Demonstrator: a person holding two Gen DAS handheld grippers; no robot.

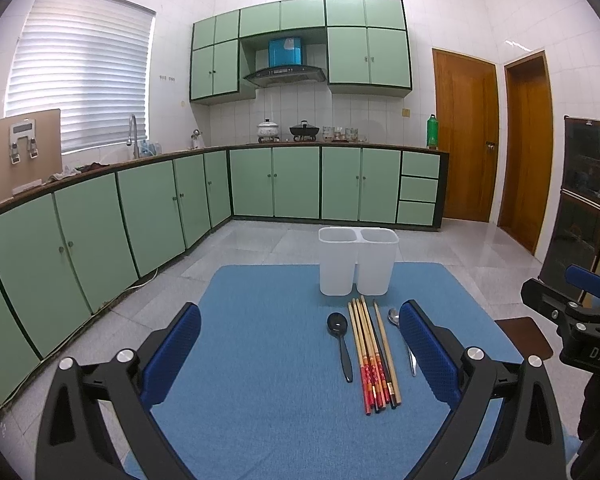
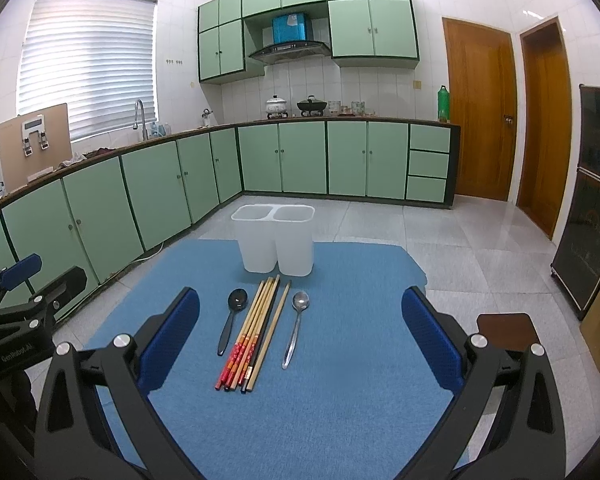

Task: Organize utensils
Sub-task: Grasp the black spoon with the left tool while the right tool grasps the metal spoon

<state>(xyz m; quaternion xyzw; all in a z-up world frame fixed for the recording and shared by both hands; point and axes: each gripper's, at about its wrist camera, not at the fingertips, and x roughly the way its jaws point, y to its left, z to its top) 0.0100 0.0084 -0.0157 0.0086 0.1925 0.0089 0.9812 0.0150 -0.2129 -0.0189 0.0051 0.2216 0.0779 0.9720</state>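
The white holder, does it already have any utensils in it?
No, both compartments of the holder look empty, while the two spoons and the chopsticks lie on the blue mat in front of it.

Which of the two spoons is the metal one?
The silver spoon, lying right of the chopsticks. The other spoon, left of them, is black.

Bare mat [image 2: 360, 380] around utensils [image 2: 256, 332]

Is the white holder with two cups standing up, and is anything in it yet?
The white holder stands upright. Both cups look empty: nothing pokes above the rims, and the chopsticks and spoons lie on the mat.
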